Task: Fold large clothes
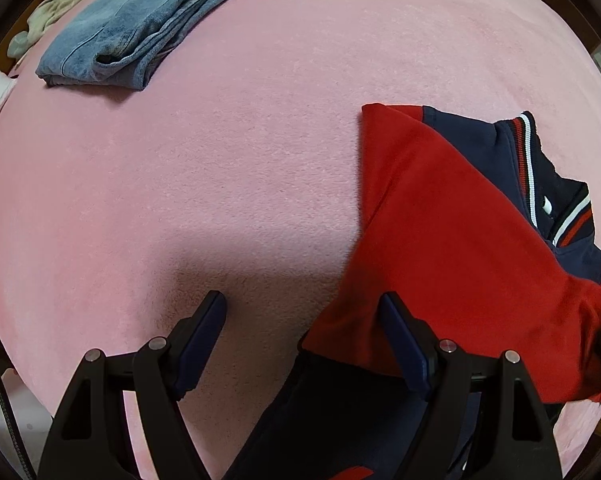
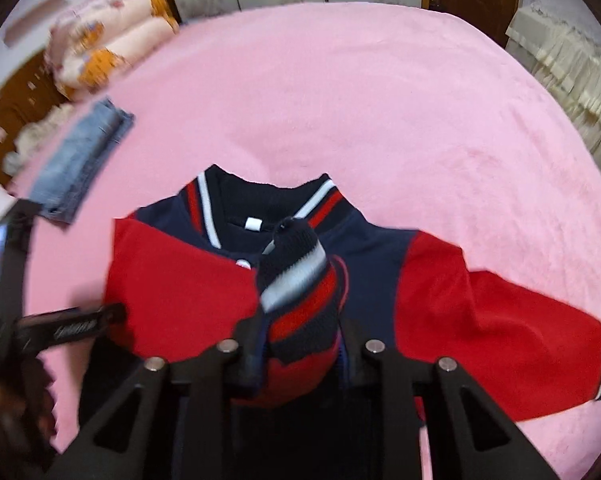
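Note:
A navy and red varsity jacket point(image 2: 372, 264) lies front up on the pink blanket point(image 2: 380, 100), collar pointing away. Its left red sleeve point(image 1: 452, 220) is folded across the chest. My right gripper point(image 2: 300, 332) is shut on that sleeve's striped knit cuff point(image 2: 300, 288) and holds it over the jacket's middle. The other red sleeve point(image 2: 512, 328) lies spread out to the right. My left gripper point(image 1: 304, 312) is open and empty, low over the blanket at the jacket's left edge; it also shows in the right wrist view point(image 2: 80, 324).
Folded blue jeans point(image 1: 140, 28) lie at the far left of the bed, also in the right wrist view point(image 2: 80, 160). Cream clothing point(image 1: 48, 16) lies beyond them. Pillows point(image 2: 108, 48) sit at the head. A wardrobe and door stand behind.

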Motion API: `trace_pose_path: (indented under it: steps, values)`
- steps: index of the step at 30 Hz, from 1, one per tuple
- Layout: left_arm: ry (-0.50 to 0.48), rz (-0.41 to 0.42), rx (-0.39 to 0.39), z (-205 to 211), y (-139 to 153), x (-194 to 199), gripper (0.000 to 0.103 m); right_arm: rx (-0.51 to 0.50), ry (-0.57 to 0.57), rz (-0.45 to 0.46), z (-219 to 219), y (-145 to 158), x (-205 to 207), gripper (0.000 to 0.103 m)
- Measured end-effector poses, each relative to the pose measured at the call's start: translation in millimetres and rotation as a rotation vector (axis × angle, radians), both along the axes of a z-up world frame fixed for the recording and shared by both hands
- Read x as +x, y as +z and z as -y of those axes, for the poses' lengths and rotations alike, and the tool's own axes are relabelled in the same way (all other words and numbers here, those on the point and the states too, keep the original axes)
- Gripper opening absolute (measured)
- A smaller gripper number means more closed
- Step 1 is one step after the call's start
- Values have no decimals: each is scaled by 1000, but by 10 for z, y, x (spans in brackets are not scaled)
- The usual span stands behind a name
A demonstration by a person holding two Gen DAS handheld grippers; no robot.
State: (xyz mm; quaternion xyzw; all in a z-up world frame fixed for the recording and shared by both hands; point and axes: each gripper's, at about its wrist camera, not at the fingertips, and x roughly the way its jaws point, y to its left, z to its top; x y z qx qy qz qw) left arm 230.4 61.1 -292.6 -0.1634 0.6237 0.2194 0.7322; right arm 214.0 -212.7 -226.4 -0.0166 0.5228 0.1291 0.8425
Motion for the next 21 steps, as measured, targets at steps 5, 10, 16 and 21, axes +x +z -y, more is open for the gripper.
trace_pose_path:
  steps: [5,10,16,21]
  values:
    - [5,1,2,13,-19,-32,78,-64,-167,-83,504,-179,-223,38]
    - [-14,25,-19,-30,-40,-8,72,152,-324,-165,945,-223,-253,41]
    - [-12,79,-153,-84,-26,-130,31,326,-373,-319,925,-440,-104,45]
    - [-39,81,-157,-97,-9,-157,20,293,-376,-231,858,-319,-101,12]
